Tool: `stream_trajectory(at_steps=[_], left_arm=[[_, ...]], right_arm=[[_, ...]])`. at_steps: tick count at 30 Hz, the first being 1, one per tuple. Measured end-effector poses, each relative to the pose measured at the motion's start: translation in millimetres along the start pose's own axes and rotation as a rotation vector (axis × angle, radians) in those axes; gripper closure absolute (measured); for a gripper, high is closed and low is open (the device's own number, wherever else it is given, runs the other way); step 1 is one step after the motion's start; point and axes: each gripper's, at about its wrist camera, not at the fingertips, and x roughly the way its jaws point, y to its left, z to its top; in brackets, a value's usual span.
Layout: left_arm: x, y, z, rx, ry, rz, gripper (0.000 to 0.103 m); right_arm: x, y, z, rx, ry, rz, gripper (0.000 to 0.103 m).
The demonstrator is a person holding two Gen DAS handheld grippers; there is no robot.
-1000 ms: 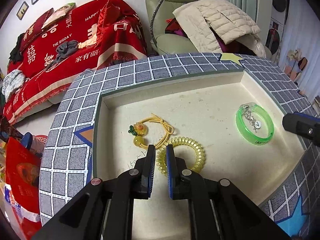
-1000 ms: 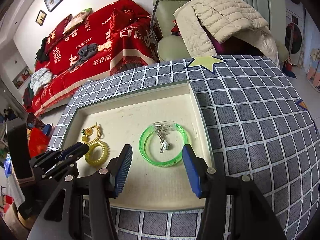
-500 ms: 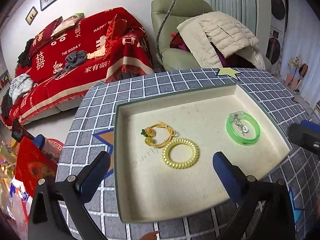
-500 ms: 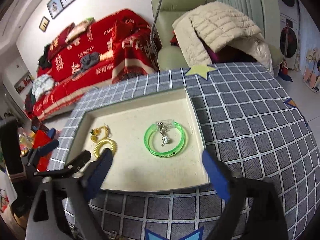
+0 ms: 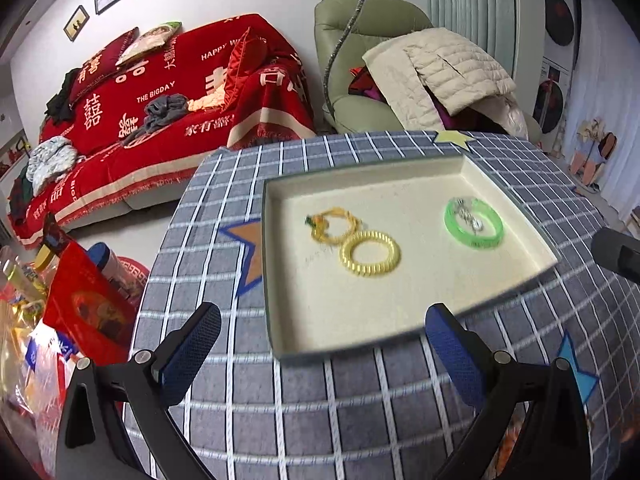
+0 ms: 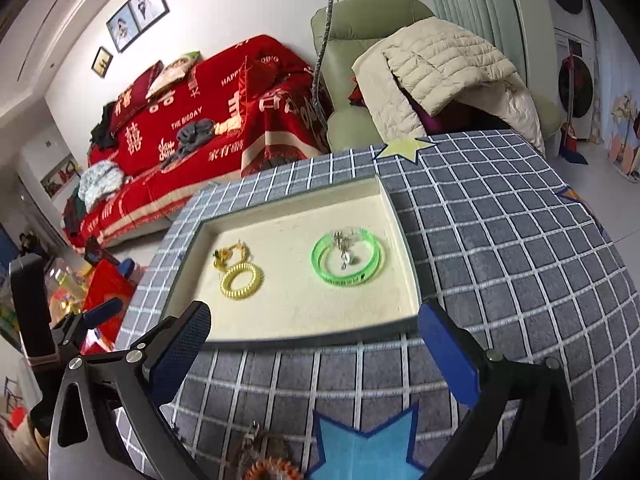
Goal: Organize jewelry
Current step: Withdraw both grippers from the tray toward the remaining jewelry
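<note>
A cream tray (image 5: 400,176) (image 6: 304,320) lies on a grey checked table. In it are a yellow coil hair tie (image 5: 370,254) (image 6: 241,275), a yellow cord bracelet with a charm (image 5: 332,224) (image 6: 232,254), and a green bangle (image 5: 474,227) (image 6: 346,258) with a small silver piece inside. My left gripper (image 5: 324,356) is open and empty, held above the tray's near edge. My right gripper (image 6: 316,356) is open and empty, also back from the tray. The left gripper also shows at the left of the right wrist view (image 6: 100,310).
A brown and orange beaded item (image 6: 268,468) lies at the table's near edge. Blue felt stars (image 6: 360,448) mark the cloth. A red sofa (image 5: 160,100) and a green armchair with a coat (image 5: 420,72) stand behind. Bags and bottles (image 5: 60,308) sit left of the table.
My left gripper let go of the yellow coil hair tie, opened wide and drew back from the tray. My right gripper opened wider and drew back too. The jewelry stayed in place.
</note>
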Motion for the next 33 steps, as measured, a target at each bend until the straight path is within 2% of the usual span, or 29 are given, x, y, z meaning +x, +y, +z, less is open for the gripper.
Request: stream_trajectory(at_steps=[8, 14, 20, 26, 33], left_arm=[[-26.8, 20.7, -37.8, -0.048, 0.005, 0.033, 0.000], [-36.4, 35.0, -62.4, -0.094, 0.022, 0.027, 0.000], [-43.6, 35.6, -92.4, -0.087, 0.066, 0.022, 0.000], [-52.6, 32.8, -116.5, -0.060, 0.073, 0.011, 0.000], [-52.7, 45.3, -123.9, -0.020, 0.077, 0.054, 0.000]], right_arm=[[-11.1, 3.7, -23.9, -0.016, 0.049, 0.003, 0.000], [-12.5, 0.4, -52.9, -0.002, 0.107, 0.009, 0.000], [-18.1, -1.6, -81.4, -0.011, 0.149, -0.001, 0.000], [-27.3, -1.9, -109.0, -0.039, 0.175, -0.025, 0.000], [-39.6, -7.7, -128.5, -0.057, 0.172, -0.070, 0.000]])
